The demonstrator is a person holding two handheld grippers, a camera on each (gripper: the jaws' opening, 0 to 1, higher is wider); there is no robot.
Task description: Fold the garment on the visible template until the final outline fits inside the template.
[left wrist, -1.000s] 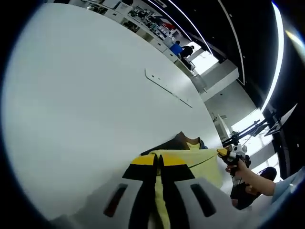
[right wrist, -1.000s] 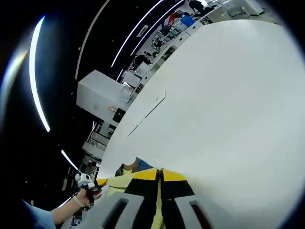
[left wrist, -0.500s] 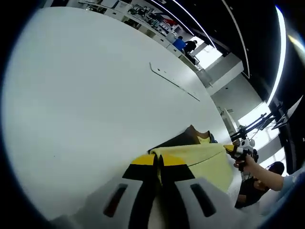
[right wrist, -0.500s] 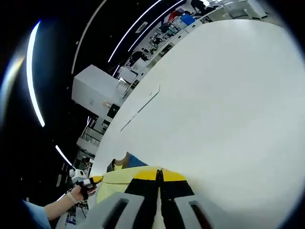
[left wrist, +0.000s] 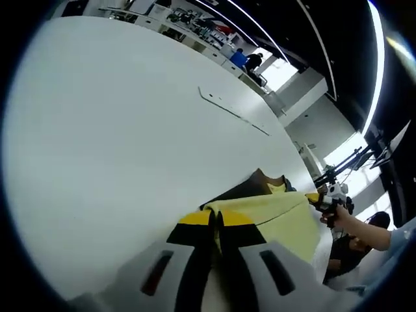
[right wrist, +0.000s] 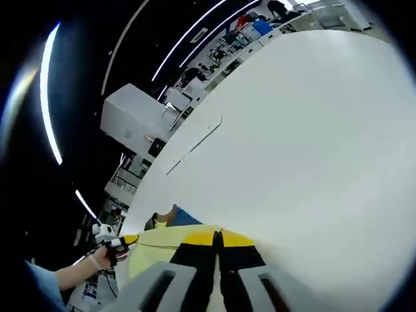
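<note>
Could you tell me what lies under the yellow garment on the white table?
A darker layer with a blue patch pokes out beyond the yellow garment on the white table, at its far edge. The template cannot be seen; anything beneath is covered by the cloth.

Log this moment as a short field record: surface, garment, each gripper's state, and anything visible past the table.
surface: white table
garment: yellow garment with a dark part at its far edge, stretched between the two grippers
left gripper: jaws together, pinching the garment's edge
right gripper: jaws together on the garment's opposite edge
template: cannot tell; a thin marked line lies farther off on the table
background: dark ceiling with light strips, people standing far off
</note>
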